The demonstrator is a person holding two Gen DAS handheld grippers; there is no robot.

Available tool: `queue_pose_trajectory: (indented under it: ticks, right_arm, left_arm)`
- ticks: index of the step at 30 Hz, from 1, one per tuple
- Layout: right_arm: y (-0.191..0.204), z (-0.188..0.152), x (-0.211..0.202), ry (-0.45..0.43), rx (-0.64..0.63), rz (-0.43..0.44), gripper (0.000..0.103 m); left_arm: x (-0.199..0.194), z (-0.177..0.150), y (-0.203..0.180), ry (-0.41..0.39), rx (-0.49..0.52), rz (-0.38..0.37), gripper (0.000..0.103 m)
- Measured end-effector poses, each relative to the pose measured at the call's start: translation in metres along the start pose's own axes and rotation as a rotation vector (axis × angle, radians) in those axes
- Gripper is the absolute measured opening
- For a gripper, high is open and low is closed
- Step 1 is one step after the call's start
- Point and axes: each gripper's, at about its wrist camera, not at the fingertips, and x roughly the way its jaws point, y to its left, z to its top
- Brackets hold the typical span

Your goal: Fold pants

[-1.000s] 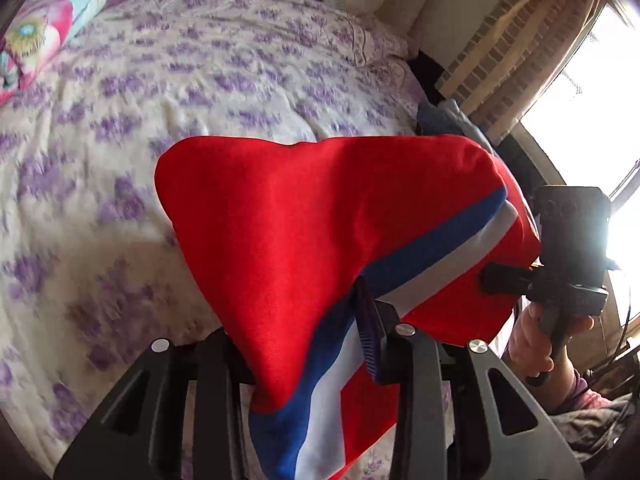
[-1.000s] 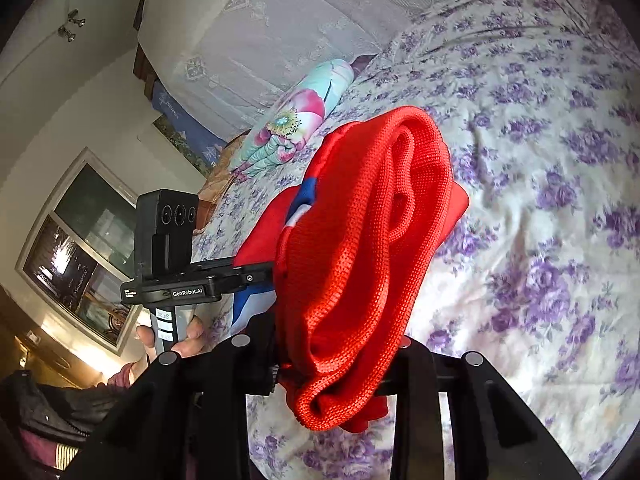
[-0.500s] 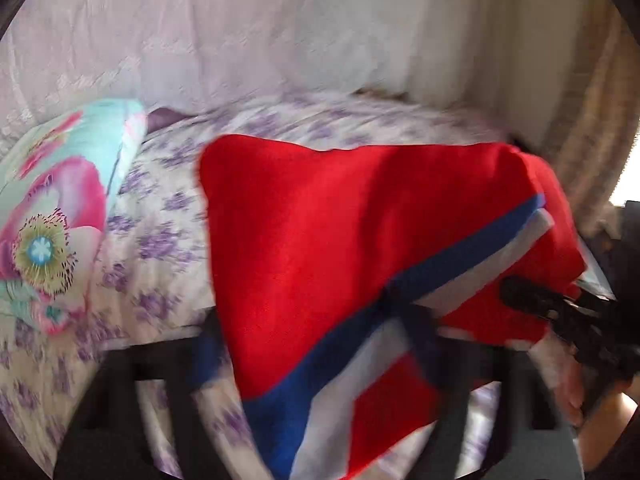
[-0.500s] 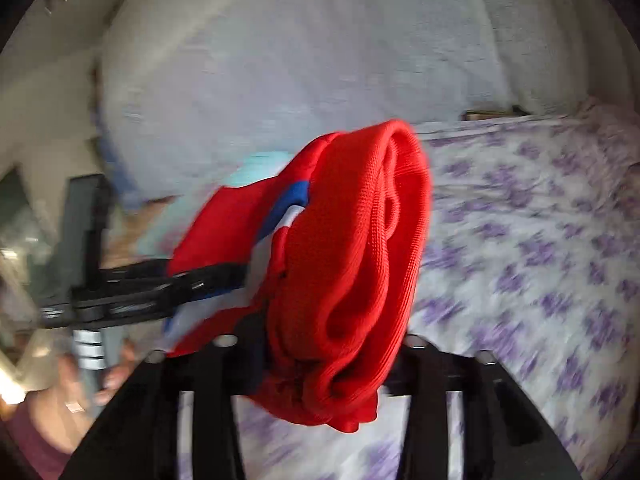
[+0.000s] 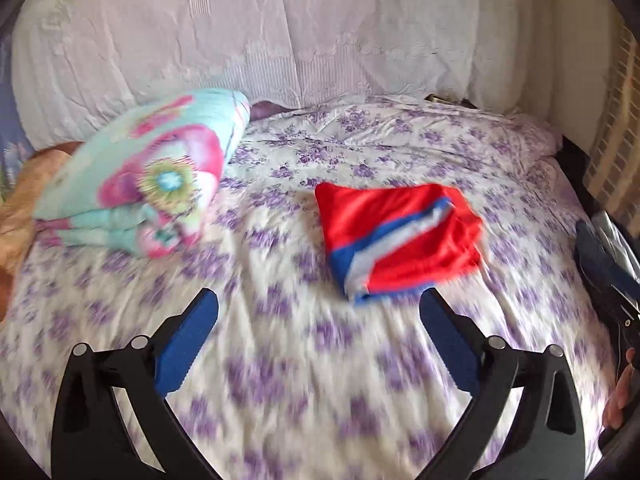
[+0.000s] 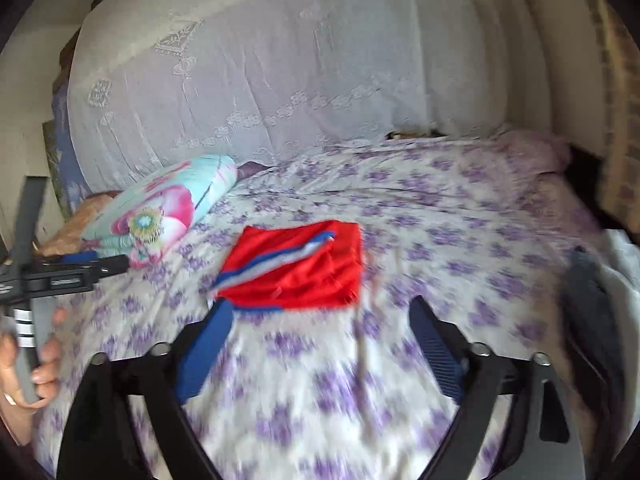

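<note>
- the folded red pants [image 5: 400, 240] lie flat on the bed [image 5: 280, 380], centre right of the left wrist frame, their edges touching nothing else.
- left gripper [image 5: 318, 312]: jaws have just been opening, now spread wide with only floral sheet between them.
- right gripper [image 6: 320, 314]: jaws likewise just opened, wide, empty, just below the pants' near edge.
- floral pillow [image 5: 148, 176] sits upper left, apart from the pants.
</note>
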Motion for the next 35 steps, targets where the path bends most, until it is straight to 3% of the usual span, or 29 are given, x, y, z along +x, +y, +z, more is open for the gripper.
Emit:
queue_pose_trajectory:
  ticks: [2,6,10,12,16,20,25,29,35]
  right_arm:
    - [0.014,-0.025,-0.037,-0.001,-0.032,-0.039,0.098]
    - [0.033,-0.073,-0.087,-0.028,-0.059,-0.057,0.099]
    - [0.052,-0.105,-0.11,0.019,-0.131,-0.12,0.099]
    - [0.057,-0.115,-0.12,0.012,-0.154,-0.127,0.099]
    - [0.065,-0.124,-0.141,-0.048,-0.197,-0.189,0.099]
    - [0.064,-0.125,-0.148,-0.071,-0.185,-0.216,0.099]
    - [0.058,-0.125,-0.148,-0.068,-0.163,-0.234,0.099]
    - [0.056,-0.125,-0.146,-0.065,-0.151,-0.24,0.099]
    - [0.048,-0.125,-0.146,-0.056,-0.123,-0.242,0.099]
  left_arm:
    - [-0.028,-0.032,-0.014,0.014,0.031,0.023,0.099]
    - [-0.073,-0.094,-0.026,0.023,0.03,0.174,0.099]
    - [-0.099,-0.129,-0.031,-0.053,0.036,0.252,0.099]
    - [-0.106,-0.139,-0.031,-0.049,0.051,0.265,0.099]
    - [-0.115,-0.146,-0.029,-0.022,0.031,0.178,0.099]
    - [-0.125,-0.147,-0.029,-0.05,0.007,0.132,0.098]
    - [-0.14,-0.147,-0.037,-0.115,0.034,0.178,0.098]
    - [-0.147,-0.146,-0.039,-0.145,0.039,0.266,0.098]
    - [-0.156,-0.141,-0.028,-0.137,-0.009,0.235,0.099]
